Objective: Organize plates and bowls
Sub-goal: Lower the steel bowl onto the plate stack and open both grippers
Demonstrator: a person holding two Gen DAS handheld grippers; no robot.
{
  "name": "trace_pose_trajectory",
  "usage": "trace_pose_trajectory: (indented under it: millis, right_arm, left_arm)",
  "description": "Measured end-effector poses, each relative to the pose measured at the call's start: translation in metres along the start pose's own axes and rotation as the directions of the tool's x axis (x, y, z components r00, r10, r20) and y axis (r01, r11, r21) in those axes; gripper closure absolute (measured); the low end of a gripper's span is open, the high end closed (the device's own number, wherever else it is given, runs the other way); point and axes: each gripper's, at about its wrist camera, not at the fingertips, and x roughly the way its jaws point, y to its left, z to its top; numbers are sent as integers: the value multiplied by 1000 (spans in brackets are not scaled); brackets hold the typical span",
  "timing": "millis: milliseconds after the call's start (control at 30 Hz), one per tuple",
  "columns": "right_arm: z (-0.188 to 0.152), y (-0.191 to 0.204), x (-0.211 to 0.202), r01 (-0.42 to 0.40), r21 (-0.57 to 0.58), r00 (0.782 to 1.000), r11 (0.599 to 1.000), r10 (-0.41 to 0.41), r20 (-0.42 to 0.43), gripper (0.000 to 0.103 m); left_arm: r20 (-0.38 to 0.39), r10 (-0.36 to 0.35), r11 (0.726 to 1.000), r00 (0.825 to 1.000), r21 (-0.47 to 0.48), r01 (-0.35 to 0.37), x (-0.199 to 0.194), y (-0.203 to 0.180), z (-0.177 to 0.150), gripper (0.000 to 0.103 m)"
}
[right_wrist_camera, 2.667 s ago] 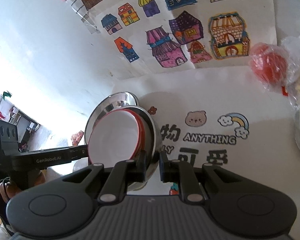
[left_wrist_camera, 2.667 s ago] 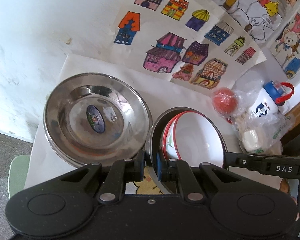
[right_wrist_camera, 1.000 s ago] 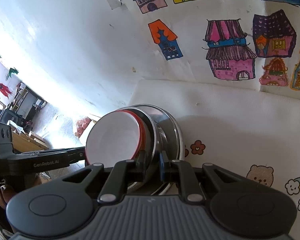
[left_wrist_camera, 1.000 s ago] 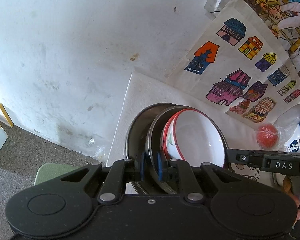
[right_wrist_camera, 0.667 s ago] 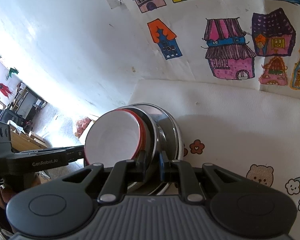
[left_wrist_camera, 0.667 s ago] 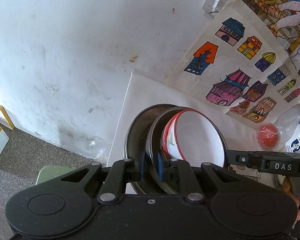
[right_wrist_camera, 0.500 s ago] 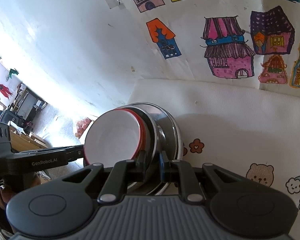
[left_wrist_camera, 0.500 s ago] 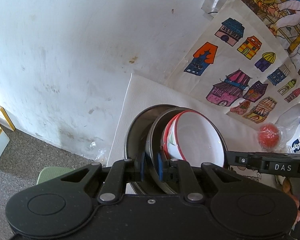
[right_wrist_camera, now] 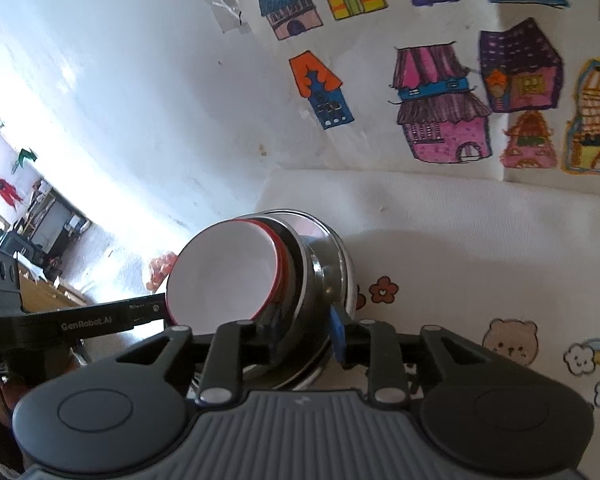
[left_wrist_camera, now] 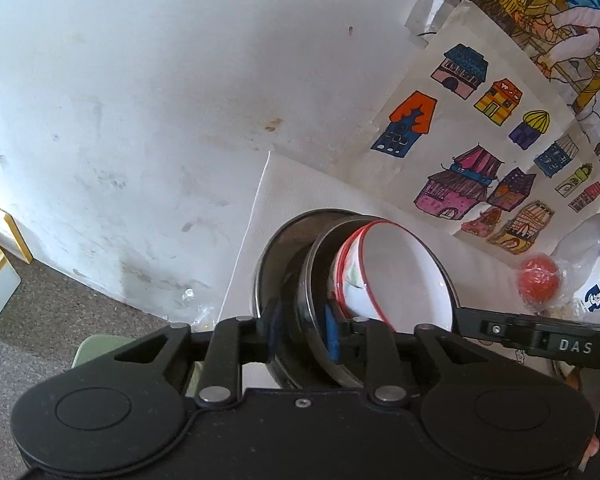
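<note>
The stack sits at the worktop's [right_wrist_camera: 480, 216] corner by the wall: a white bowl [left_wrist_camera: 396, 276] with a red rim nested in a steel bowl [left_wrist_camera: 312, 280], which rests in a wider steel plate [left_wrist_camera: 276, 256]. The left gripper [left_wrist_camera: 300, 330] and right gripper [right_wrist_camera: 304, 334] flank the stack on opposite sides. Both have their fingers spread, straddling the steel bowl's rim without pinching it. The stack lies straight ahead of each, equally near, so pulling away means backing off along the fingers.
</note>
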Motion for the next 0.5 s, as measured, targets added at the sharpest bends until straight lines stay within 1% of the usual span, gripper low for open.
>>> trace_pose_trajectory:
  millis: [100, 167, 200, 267, 300, 367, 400, 433, 500]
  right_arm:
    - [-8, 1, -8, 17, -13, 999, 1000, -17, 33, 64]
    - [-14, 3, -15, 22, -17, 998, 1000, -21, 54, 58]
    - [-17, 4, -18, 25, -23, 998, 999, -23, 65, 56]
    - [-25, 7, -26, 38, -35, 995, 999, -34, 95, 48]
    - [-29, 9, -30, 41, -42, 993, 998, -37, 112, 47]
    - [-40, 11, -39, 50, -49, 988, 998, -42, 147, 40]
    - [-46, 13, -43, 51, -54, 986, 997, -41, 164, 38]
    - [-52, 15, -46, 54, -58, 983, 997, -43, 177, 36]
    - [-64, 19, -52, 62, -66, 978, 996, -48, 202, 33]
  left_arm:
    - [19, 6, 1000, 1000, 8, -6, -4, -3, -8, 75]
    - [34, 13, 1000, 999, 11, -13, -7, -6, -13, 74]
    - [44, 18, 1000, 999, 15, -18, -9, -8, -16, 74]
    - [64, 29, 999, 998, 21, -30, -13, -11, -22, 71]
    - [80, 43, 999, 996, 27, -45, -16, -14, -26, 68]
    - [107, 80, 996, 991, 38, -84, -23, -18, -35, 43]
    - [119, 72, 996, 990, 45, -78, -26, -19, -39, 37]
    - [132, 62, 996, 989, 51, -69, -30, -20, -46, 29]
    - [152, 68, 996, 986, 54, -77, -35, -22, -57, 27]
